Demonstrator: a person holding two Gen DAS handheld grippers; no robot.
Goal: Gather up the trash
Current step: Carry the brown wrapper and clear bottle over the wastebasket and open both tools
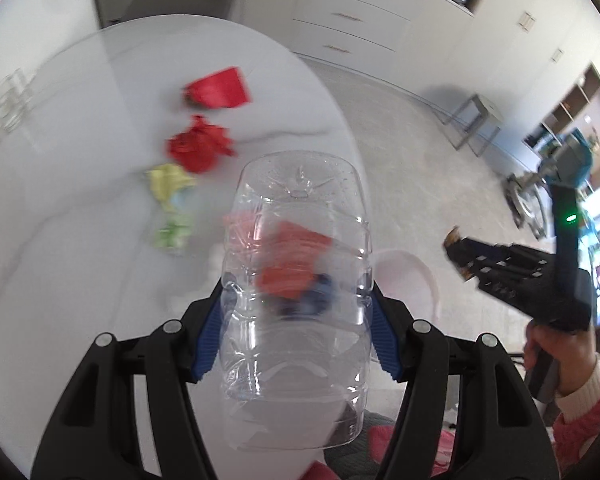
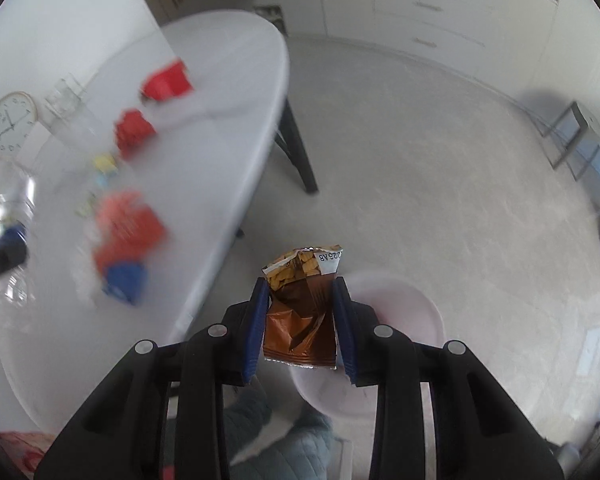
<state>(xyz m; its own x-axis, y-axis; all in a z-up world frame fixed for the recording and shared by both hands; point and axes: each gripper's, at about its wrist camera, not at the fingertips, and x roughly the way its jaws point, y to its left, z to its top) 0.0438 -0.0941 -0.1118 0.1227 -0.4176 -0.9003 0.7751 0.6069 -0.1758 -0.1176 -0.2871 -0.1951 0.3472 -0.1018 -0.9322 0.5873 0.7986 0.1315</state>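
Overall: pale floor [image 2: 420, 160] with white drawer cabinets [image 1: 352, 20] along the far wall; white oval table [image 1: 80, 200] ahead and left of both claws. Pale bin [image 2: 400, 304] on the floor beneath the right gripper [image 2: 300, 312], which clamps a brown snack wrapper [image 2: 300, 320]. Left gripper [image 1: 296, 312] squeezes a clear plastic bottle [image 1: 300, 280]. Beyond it, red [image 1: 198, 146] and yellow-green scraps [image 1: 168, 184] litter the tabletop.

both wrist views look down along their fingers, sharing the blurred white table [image 1: 80, 128] [image 2: 228, 92], seemingly from close above.
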